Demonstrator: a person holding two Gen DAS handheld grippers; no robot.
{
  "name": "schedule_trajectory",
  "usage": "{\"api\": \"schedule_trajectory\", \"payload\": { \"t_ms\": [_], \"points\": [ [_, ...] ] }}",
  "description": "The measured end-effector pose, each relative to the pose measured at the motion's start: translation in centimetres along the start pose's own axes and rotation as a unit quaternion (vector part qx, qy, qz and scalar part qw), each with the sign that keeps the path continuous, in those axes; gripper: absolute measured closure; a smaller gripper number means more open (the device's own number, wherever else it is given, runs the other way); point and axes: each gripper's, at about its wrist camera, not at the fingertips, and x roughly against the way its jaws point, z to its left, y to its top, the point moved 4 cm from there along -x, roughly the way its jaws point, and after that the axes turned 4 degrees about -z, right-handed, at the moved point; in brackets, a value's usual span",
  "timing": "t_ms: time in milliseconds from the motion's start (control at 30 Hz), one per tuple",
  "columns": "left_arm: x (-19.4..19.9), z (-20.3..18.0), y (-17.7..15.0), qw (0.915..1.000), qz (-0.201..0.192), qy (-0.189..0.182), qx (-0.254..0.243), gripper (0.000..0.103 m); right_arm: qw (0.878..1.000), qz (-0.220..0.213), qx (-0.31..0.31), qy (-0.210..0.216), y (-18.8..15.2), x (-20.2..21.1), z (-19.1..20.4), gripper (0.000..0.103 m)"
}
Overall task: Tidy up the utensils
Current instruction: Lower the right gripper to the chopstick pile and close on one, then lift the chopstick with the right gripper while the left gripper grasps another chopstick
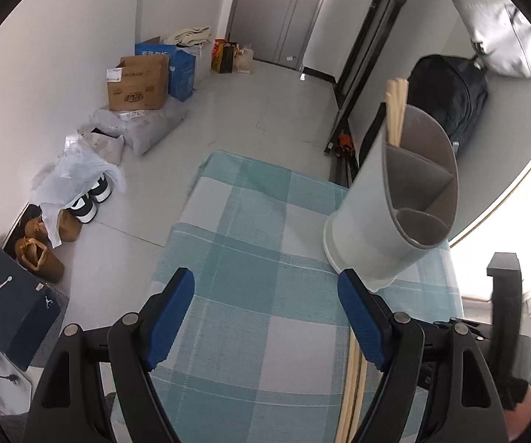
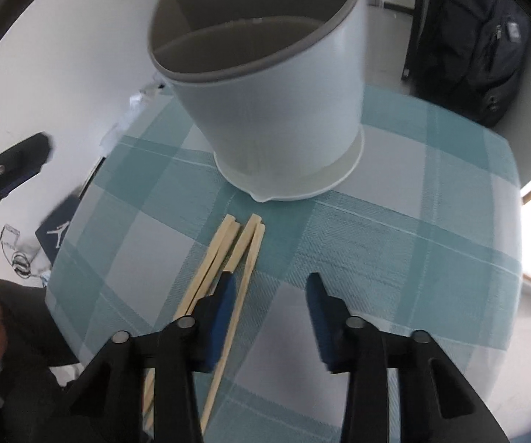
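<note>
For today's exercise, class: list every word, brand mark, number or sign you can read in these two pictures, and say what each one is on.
No word or number can be read for certain.
Jumpman figure logo, no lettering: dark blue shoebox.
Red printed mark and white shipping label: brown cardboard box, too blurred to read.
White characters: blue box, too small and blurred to read.
Utensil holder, chopsticks, checked tablecloth: no text.

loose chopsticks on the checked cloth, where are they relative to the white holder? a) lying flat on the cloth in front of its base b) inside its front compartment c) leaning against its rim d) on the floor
a: the loose chopsticks lie flat on the cloth, their ends just short of the white holder base; another bundle stands in its back compartment.
</note>
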Motion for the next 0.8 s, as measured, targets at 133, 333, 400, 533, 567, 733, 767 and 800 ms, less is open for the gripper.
{"api": "schedule_trajectory", "payload": {
  "t_ms": [133, 333, 400, 533, 567, 733, 767, 800],
  "points": [
    [0.1, 1.0, 0.3, 0.9999, 0.001, -0.002, 0.016, 0.026, 1.0, 0.003, 0.009, -0.014, 0.6, -0.9, 0.3, 0.066],
    [-0.7, 1.9, 0.4, 0.9992, 0.015, -0.008, 0.036, 0.026, 0.999, 0.003, -0.007, -0.041, 1.3, -1.1, 0.4, 0.088],
    [-0.7, 1.9, 0.3, 0.9991, 0.017, -0.009, 0.037, 0.026, 0.999, 0.001, -0.008, -0.05, 1.2, -1.1, 0.3, 0.096],
    [-0.8, 1.8, 0.3, 0.9991, 0.021, -0.011, 0.036, 0.027, 0.999, -0.003, -0.023, -0.04, 1.2, -0.7, -0.3, 0.099],
    [-0.8, 1.9, 0.3, 0.9991, 0.022, -0.011, 0.034, 0.026, 0.999, -0.007, -0.032, -0.034, 1.2, -0.5, -0.7, 0.099],
    [-2.0, 0.9, -0.9, 0.9986, 0.053, -0.004, 0.006, 0.026, 0.996, -0.042, -0.082, 0.002, 1.0, 1.0, -2.5, 0.099],
    [-2.1, 0.7, -1.2, 0.9982, 0.06, -0.004, -0.002, 0.027, 0.994, -0.054, -0.093, 0.012, 1.0, 1.5, -2.9, 0.099],
    [-2.2, 0.5, -1.3, 0.998, 0.063, -0.004, -0.008, 0.027, 0.992, -0.067, -0.107, 0.028, 0.9, 2.1, -3.3, 0.099]
  ]
}}
